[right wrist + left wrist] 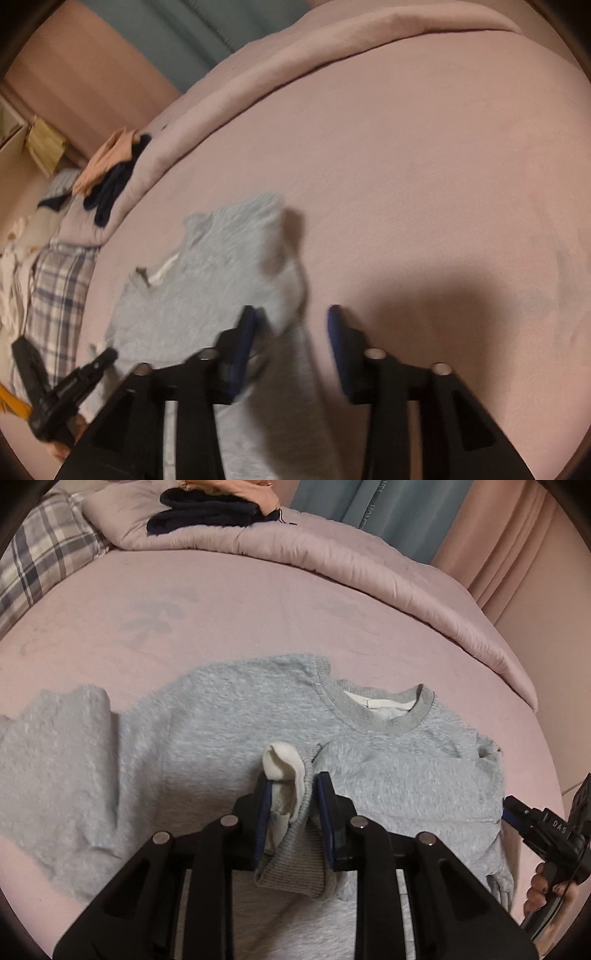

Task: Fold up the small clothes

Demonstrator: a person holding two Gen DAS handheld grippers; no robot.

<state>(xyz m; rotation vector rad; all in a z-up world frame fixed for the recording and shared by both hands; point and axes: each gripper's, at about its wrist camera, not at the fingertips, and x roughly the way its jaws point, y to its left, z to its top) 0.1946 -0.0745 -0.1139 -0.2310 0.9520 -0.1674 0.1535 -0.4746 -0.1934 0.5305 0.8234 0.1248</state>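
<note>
The grey sweatshirt (pixel 236 723) lies spread on the pink bed (pixel 221 602), collar away from the camera. The left gripper (pixel 293 797) has its fingers (pixel 325 794) clenched on the ribbed cuff of 1 sleeve (white lining showing), raised over the chest. The right gripper (pixel 291 325) stands released, its 2 fingers (pixel 334 325) apart at the sweatshirt's edge, fabric between them but unpressed.
</note>
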